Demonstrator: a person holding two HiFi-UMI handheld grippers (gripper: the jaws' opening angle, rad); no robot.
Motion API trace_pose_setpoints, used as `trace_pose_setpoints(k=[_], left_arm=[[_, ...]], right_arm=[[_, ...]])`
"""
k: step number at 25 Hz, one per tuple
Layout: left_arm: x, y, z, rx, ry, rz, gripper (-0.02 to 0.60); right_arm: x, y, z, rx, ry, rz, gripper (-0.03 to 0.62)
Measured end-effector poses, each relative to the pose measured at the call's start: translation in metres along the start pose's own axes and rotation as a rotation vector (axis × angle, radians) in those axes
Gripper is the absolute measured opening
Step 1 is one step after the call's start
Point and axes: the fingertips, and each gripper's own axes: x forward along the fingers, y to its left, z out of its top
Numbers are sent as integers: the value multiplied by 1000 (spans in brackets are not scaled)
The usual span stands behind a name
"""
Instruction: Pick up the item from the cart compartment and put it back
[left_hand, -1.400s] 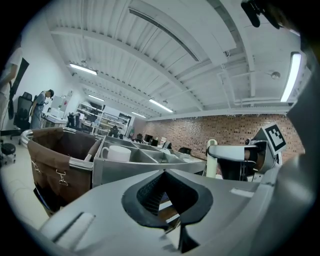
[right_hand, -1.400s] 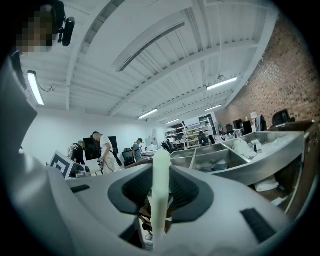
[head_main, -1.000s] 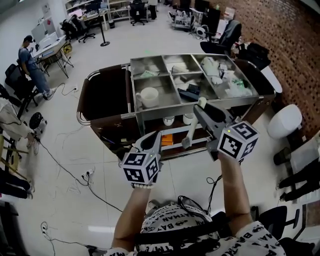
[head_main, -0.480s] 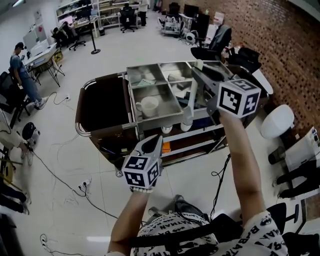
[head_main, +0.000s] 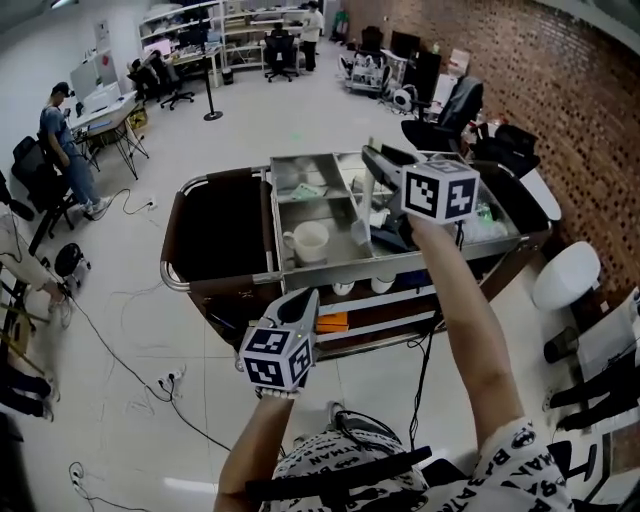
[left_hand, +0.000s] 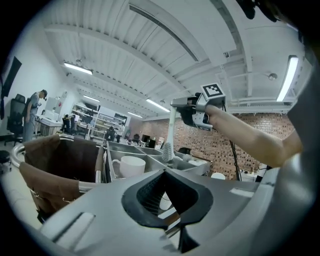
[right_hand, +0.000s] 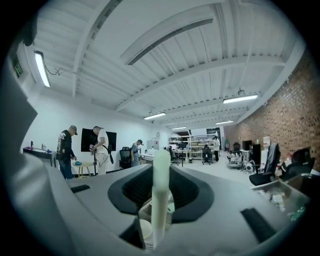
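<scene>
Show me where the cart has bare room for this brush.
Bare steel around the mug in the near-left compartment; the back-left compartment is mostly bare, one small item. The right compartments are crowded. The right gripper grips the brush.

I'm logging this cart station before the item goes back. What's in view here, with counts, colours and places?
cart: one, steel tray top split into compartments, centre of the floor.
brown bag: one, on the cart's left end.
mug: one, white, near-left compartment.
brush: one, cream, hanging over the tray from the right gripper.
cups: two, white, on the shelf under the tray.
orange item: one, lower shelf; too small to name.
people: several, at desks far behind.
left gripper: grey, shut, nothing in it, short of the cart.
right gripper: grey, shut on the brush handle, above the tray.
</scene>
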Motion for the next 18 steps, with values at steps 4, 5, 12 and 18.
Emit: trace_pose_setpoints(k=[4, 5, 12, 18], left_arm=[[9, 12, 10, -1, -24, 30, 0], [11, 14, 11, -2, -26, 34, 0], [23, 23, 9, -20, -23, 42, 0], [31, 23, 11, -21, -24, 35, 0]], right_arm=[[32, -7, -38, 38, 74, 35, 117], [38, -9, -49, 41, 97, 38, 117], [58, -16, -110, 82, 238, 55, 117], [75, -28, -130, 78, 351, 58, 114]])
